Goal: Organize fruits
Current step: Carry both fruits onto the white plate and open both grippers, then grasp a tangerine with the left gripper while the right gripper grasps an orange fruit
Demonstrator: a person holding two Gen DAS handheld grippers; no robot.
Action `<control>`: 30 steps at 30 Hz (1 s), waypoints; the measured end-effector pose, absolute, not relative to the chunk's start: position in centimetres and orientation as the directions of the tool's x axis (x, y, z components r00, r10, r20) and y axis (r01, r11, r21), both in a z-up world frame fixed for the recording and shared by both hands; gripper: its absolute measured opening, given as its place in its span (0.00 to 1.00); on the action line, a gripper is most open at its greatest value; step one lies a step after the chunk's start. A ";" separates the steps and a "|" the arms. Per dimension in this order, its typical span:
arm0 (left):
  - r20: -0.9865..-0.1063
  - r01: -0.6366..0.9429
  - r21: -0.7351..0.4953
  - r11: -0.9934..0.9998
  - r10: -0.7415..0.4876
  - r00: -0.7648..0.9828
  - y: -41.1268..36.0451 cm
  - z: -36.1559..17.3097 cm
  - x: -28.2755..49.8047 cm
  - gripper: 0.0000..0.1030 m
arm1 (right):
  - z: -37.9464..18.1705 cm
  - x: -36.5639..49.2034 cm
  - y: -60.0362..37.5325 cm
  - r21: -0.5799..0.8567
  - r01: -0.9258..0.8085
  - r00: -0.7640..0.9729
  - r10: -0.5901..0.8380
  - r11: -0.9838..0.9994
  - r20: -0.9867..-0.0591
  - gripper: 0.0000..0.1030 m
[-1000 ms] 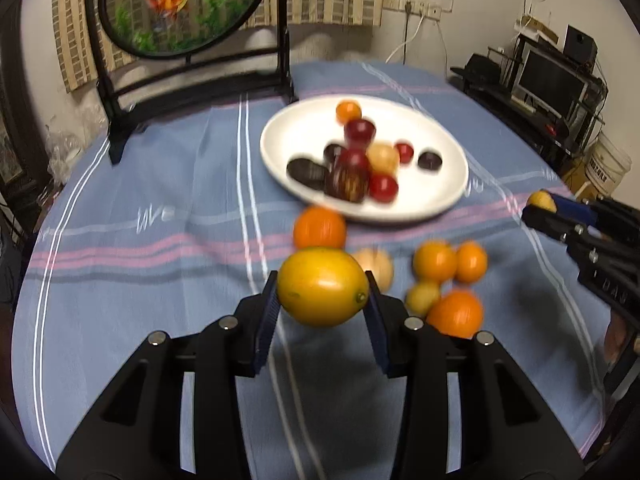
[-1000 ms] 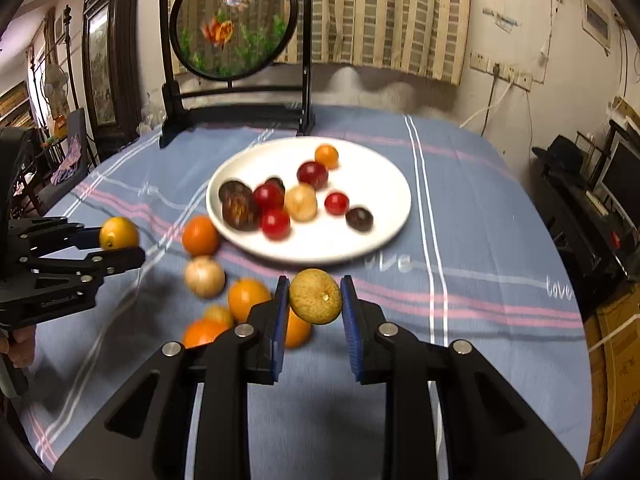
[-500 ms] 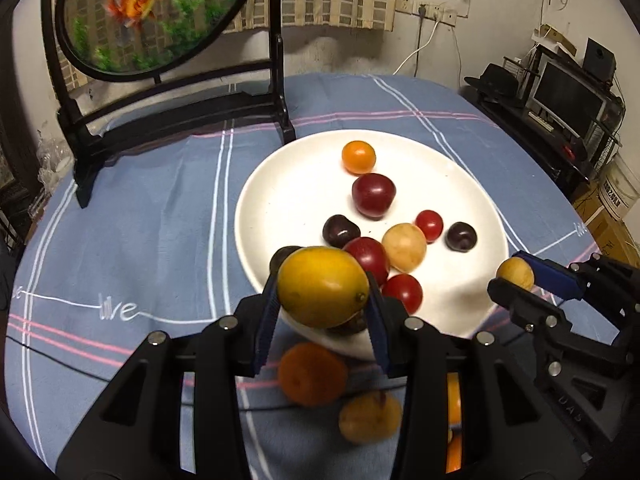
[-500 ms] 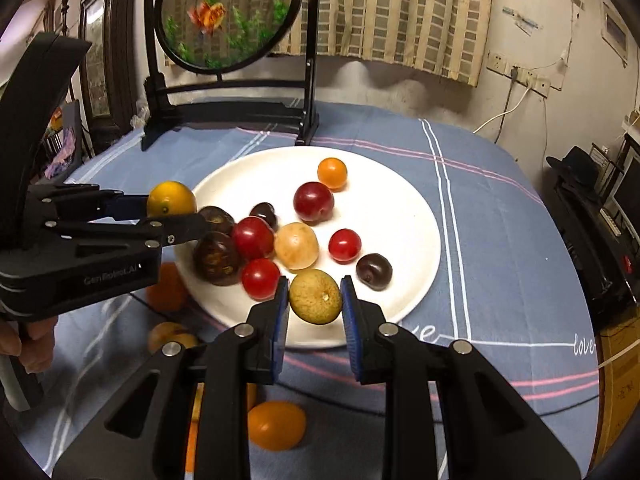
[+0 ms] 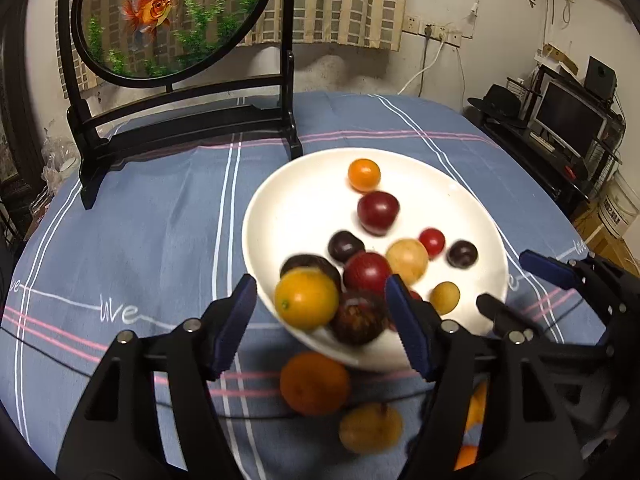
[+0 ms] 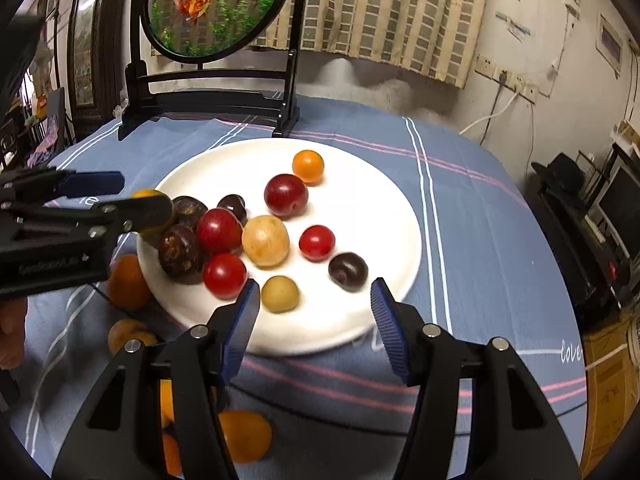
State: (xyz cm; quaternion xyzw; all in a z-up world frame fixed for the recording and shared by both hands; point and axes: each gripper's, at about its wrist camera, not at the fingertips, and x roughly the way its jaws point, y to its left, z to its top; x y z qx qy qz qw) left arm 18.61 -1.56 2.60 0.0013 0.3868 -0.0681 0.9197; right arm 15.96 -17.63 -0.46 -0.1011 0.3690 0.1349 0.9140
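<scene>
Left gripper (image 5: pixel 320 312): jaws spread wide, nothing gripped. Orange fruit (image 5: pixel 306 299) is seen between them at the plate's (image 5: pixel 288 200) near rim, against a dark fruit (image 5: pixel 359 316); whether it is settled cannot be told, owing to blur.

Right gripper (image 6: pixel 314 314): jaws wide, empty. Small yellow fruit (image 6: pixel 280 294) lies on the plate just ahead.

Step, as judged: release onto the plate.

Outstanding: loose oranges (image 5: pixel 314 384) on the cloth (image 5: pixel 140 220) below the plate. A retreat and regrasp there is called for next.
</scene>
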 end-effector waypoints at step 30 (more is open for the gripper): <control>-0.773 0.204 -0.085 0.975 -0.193 0.605 -5.7 -0.6 5.4 0.75 | -1.9 7.2 -23.0 0.128 -0.251 0.664 0.267 0.959 -0.699 0.56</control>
